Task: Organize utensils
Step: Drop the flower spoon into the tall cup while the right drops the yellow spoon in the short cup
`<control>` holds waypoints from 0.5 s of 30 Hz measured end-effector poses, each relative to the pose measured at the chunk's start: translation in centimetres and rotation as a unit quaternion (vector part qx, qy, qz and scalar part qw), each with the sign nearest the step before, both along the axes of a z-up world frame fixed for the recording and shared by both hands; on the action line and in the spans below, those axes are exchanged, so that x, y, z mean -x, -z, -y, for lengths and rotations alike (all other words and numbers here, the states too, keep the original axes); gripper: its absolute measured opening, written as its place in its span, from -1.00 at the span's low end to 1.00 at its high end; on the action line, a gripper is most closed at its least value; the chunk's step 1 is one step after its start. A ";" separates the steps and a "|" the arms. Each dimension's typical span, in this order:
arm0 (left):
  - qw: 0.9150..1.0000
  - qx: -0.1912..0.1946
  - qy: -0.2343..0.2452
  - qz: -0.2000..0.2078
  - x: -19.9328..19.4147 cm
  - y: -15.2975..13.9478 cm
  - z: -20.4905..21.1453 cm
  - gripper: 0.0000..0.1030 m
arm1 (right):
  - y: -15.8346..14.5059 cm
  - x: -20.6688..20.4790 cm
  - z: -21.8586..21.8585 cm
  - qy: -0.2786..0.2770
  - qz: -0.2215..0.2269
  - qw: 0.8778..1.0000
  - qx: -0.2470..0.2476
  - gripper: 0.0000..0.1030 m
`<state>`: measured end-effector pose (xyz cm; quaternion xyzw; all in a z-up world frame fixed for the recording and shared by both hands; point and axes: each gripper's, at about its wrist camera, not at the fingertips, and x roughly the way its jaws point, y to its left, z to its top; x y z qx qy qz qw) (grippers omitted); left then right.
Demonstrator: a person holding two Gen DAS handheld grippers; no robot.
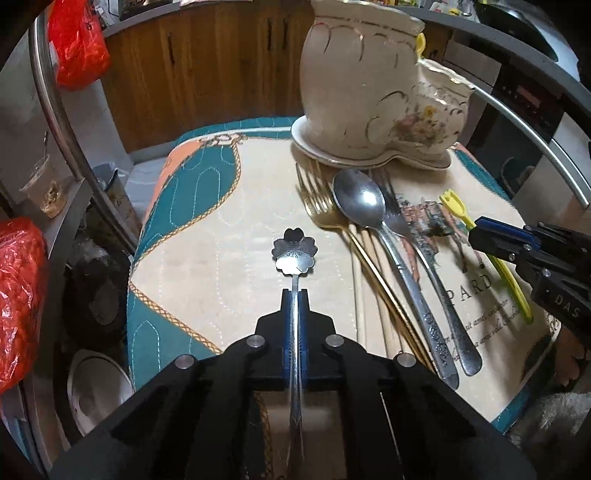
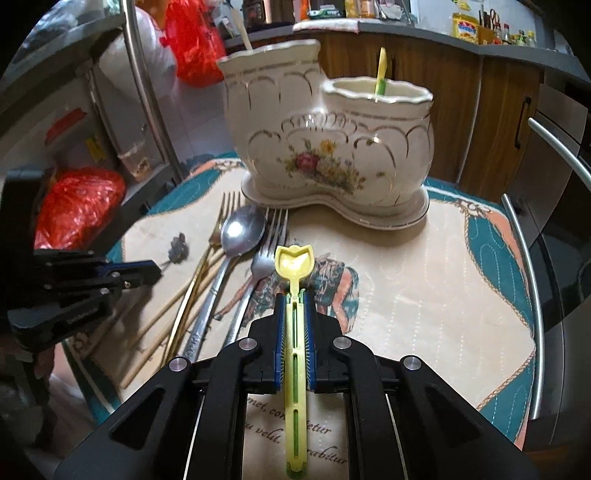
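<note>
Hidden/cut off: inside of the cream ceramic two-compartment utensil holder w/ gold trim and flower print [image 2: 328, 147] can't be seen; only the tops of a yellow-green stick [image 2: 380, 72] in the lower compartment and a pale stick [image 2: 245, 35] in the taller one poke out. Holder's upper rim is cropped in the left wrist view. Wooden chopsticks [image 2: 166, 314] lie mostly under the other cutlery. Handle ends of both held utensils run back under the gripper bodies.

Left gripper [image 1: 294, 295]: jaws pressed together, pinching the thin stem of a small dark metal spoon w/ flower-shaped bowl [image 1: 294, 249], bowl sticking out ahead over the quilted teal-and-cream mat [image 1: 221, 221].

Right gripper [image 2: 294, 297]: jaws closed on the slotted handle of a yellow plastic tulip-shaped spoon [image 2: 294, 262], bowl pointing toward the holder.

Between the two grippers, on the mat just in front of the holder: a gold fork [image 2: 221, 221], a large steel spoon [image 2: 242, 230], a steel fork [image 2: 267, 251], overlapping each other.
</note>
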<state>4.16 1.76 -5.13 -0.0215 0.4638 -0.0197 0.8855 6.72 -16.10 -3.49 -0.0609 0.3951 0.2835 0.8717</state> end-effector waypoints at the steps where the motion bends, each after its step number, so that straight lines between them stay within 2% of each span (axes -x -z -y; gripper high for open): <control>1: 1.000 0.002 0.001 0.006 0.1 -0.3 0.0 -0.95 | -0.3 0.1 0.1 0.000 0.004 1.000 -0.004 -0.80; 10: 0.996 0.019 0.016 0.090 1.2 -4.5 -0.8 -0.95 | -3.9 0.3 1.3 0.007 0.061 0.997 -0.054 -0.80; 15: 0.988 0.046 0.025 0.146 0.9 -8.4 -1.5 -0.95 | -6.7 -0.9 2.0 0.020 0.105 0.991 -0.083 -0.80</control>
